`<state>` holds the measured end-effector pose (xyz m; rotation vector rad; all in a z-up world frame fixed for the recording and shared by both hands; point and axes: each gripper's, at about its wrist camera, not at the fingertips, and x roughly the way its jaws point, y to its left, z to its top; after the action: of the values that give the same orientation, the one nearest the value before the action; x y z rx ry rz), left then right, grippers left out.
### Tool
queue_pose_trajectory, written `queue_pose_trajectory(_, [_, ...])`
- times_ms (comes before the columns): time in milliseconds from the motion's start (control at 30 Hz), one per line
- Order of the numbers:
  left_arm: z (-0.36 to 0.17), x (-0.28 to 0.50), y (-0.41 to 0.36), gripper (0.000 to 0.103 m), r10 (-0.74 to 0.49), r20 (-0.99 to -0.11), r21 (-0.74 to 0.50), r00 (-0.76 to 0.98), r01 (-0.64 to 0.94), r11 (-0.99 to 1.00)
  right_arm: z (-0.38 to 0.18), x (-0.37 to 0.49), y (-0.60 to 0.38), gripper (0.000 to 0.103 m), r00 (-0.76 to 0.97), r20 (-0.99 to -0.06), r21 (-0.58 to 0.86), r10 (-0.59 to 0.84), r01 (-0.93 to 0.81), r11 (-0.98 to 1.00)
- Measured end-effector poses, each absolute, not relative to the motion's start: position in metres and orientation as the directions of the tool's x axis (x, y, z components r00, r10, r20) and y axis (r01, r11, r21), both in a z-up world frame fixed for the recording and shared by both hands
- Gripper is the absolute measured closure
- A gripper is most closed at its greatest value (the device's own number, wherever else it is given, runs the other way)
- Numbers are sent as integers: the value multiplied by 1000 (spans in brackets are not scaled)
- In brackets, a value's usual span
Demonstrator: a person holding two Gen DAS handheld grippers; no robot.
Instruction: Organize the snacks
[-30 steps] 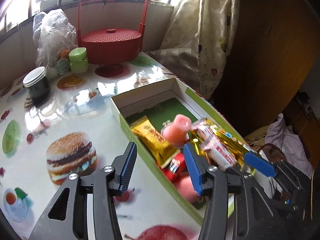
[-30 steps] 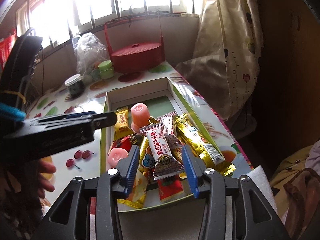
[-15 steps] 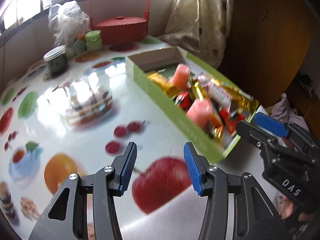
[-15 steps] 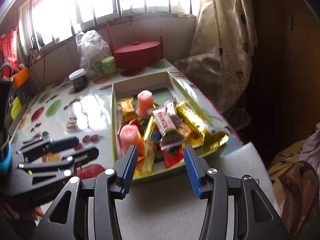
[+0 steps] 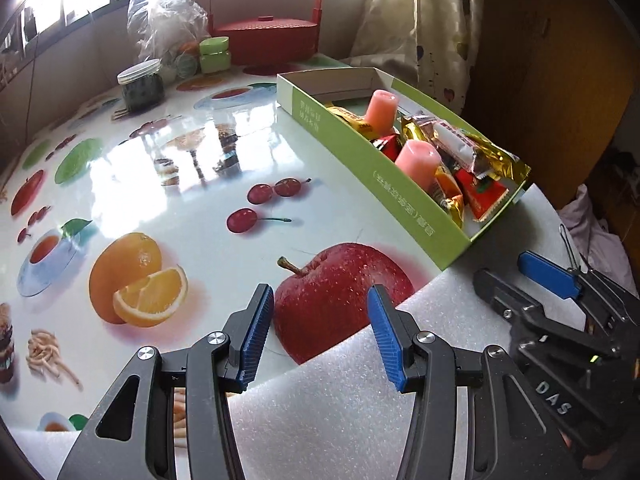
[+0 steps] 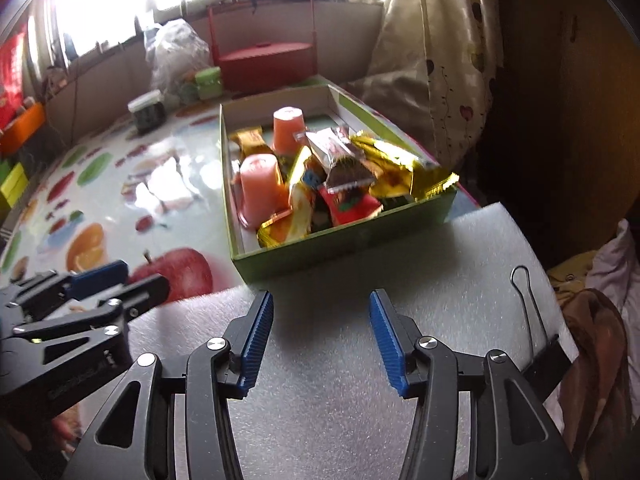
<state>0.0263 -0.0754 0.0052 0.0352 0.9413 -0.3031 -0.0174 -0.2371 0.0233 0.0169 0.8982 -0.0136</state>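
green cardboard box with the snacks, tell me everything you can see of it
The shallow green cardboard box is a long open tray, green outside with pale printed characters along one side, white inside. It lies flat on the glossy fruit-print tabletop, its near end against the white foam sheet. It is heaped with two pink jelly cups, gold foil packets and red wrappers. Neither gripper touches it.

Ahead of your jaws, a fruit-print table (image 5: 168, 184) carries a green snack box (image 5: 372, 168) to the right, white foam sheet (image 5: 440, 320) directly beneath them, and far beyond, a lidded jar (image 5: 140, 84), plastic bag (image 5: 168, 20) and red basket (image 5: 264, 40).
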Motion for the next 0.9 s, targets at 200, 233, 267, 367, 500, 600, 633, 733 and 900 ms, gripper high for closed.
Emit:
queue_pose_trajectory(200, [5, 25, -78, 53, -225, -798, -84, 559, 266, 960, 21, -21, -235, 50, 639, -769, -7, -29, 37, 999])
queue_pose_trajectory(233, [5, 25, -78, 53, -222, -798, -82, 560, 264, 961, 21, -21, -235, 50, 643, -765, -6, -30, 39, 999])
queue_pose_trajectory(267, [4, 25, -78, 53, -221, -798, -82, 560, 263, 961, 21, -22, -236, 50, 648, -761, 0, -28, 44, 999])
queue_pose_trajectory(367, [4, 25, -78, 53, -224, -796, -86, 562, 261, 961, 20, -23, -236, 50, 654, -756, 4, -29, 49, 999])
queue_pose_trajectory(500, [4, 25, -77, 53, -224, -795, -86, 563, 261, 961, 20, -24, -236, 50, 657, -754, 4, -32, 53, 999])
queue_pose_trajectory(600, [4, 24, -78, 53, -219, -796, -80, 564, 261, 962, 20, -25, -236, 50, 658, -752, 4, -33, 54, 999])
queue_pose_trajectory(633, [5, 24, -79, 53, -215, -796, -74, 566, 261, 963, 20, -25, -236, 50, 658, -753, 5, -32, 54, 999])
queue_pose_trajectory(733, [5, 24, -79, 53, -209, -796, -68, 568, 260, 963, 20, -25, -236, 50, 658, -752, 4, -32, 54, 999])
queue_pose_trajectory(900, [5, 24, -78, 53, -209, -794, -68, 570, 258, 964, 20, -25, -236, 50, 658, -752, 5, -32, 54, 999])
